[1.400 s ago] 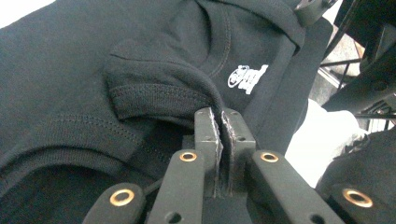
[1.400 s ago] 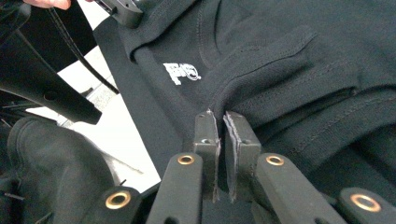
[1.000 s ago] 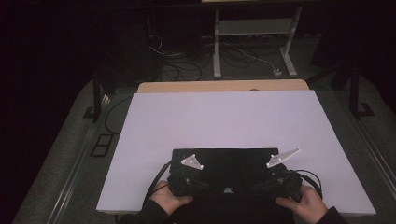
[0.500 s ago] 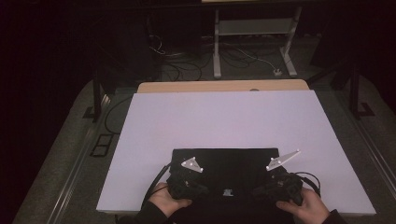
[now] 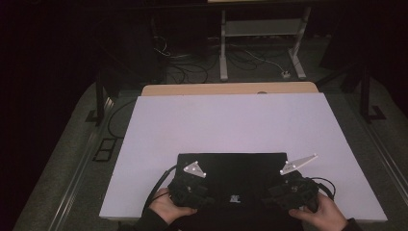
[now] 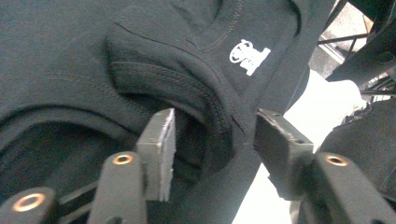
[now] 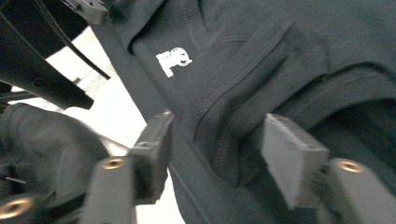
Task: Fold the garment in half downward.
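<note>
- desk (image 5: 231,125): white top, bare apart from the garment at the near edge; a tan board (image 5: 226,89) butts against its far edge
- black garment (image 5: 231,178): folded flat into a rectangle, centred at the desk's near edge; small white logo (image 5: 234,198) close to the near hem, also visible in the left gripper view (image 6: 250,55) and the right gripper view (image 7: 173,60)
- left hand-held gripper (image 5: 190,190): on the garment's near-left corner; jaws have just been opening and stand apart, a raised ridge of fabric (image 6: 205,121) between them, pads not pressing on it
- right hand-held gripper (image 5: 288,190): on the near-right corner; jaws also just opened, apart, a fold of cloth (image 7: 224,135) in the gap, no clamp
- hands: left hand (image 5: 166,209) and right hand (image 5: 320,214) each wrap a gripper body at the near edge
</note>
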`<control>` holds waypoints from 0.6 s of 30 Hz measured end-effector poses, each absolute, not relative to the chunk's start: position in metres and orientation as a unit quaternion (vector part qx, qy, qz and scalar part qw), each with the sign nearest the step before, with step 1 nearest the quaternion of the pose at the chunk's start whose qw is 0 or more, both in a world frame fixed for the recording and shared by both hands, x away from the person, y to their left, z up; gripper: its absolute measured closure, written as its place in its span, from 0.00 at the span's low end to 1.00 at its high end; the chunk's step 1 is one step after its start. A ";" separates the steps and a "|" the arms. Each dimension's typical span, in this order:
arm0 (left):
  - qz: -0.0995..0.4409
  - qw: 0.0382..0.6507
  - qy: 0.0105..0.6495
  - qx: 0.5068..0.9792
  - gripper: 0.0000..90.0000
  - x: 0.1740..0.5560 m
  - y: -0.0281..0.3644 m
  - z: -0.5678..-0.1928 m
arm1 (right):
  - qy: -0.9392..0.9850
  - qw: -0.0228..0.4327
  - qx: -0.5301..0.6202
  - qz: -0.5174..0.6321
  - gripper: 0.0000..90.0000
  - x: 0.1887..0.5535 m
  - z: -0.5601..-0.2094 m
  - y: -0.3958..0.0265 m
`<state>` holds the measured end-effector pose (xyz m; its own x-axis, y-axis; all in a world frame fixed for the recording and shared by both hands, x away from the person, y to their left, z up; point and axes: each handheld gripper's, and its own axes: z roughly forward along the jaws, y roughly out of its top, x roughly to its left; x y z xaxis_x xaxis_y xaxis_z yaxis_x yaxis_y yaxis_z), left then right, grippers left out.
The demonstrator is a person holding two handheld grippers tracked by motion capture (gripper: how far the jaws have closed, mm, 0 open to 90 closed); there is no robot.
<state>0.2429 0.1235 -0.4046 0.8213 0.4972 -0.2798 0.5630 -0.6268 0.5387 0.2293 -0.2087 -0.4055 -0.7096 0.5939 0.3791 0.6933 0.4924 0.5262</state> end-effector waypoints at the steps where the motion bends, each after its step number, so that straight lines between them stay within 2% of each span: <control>1: -0.050 0.318 0.297 0.899 0.47 0.243 0.124 -0.404 | -0.863 0.065 -0.370 -0.338 0.39 0.229 -0.403 -0.210; 7: -0.052 0.326 0.287 0.899 0.33 0.249 0.131 -0.397 | -0.856 0.048 -0.379 -0.350 0.20 0.233 -0.393 -0.214; 12: -0.061 0.332 0.279 0.899 0.20 0.255 0.135 -0.391 | -0.855 0.042 -0.380 -0.349 0.12 0.238 -0.387 -0.216; 14: -0.057 0.337 0.282 0.896 0.13 0.257 0.135 -0.389 | -0.856 0.036 -0.383 -0.346 0.05 0.240 -0.385 -0.218; 18: -0.050 0.368 0.297 0.880 0.04 0.261 0.139 -0.383 | -0.853 0.029 -0.386 -0.349 0.00 0.245 -0.379 -0.225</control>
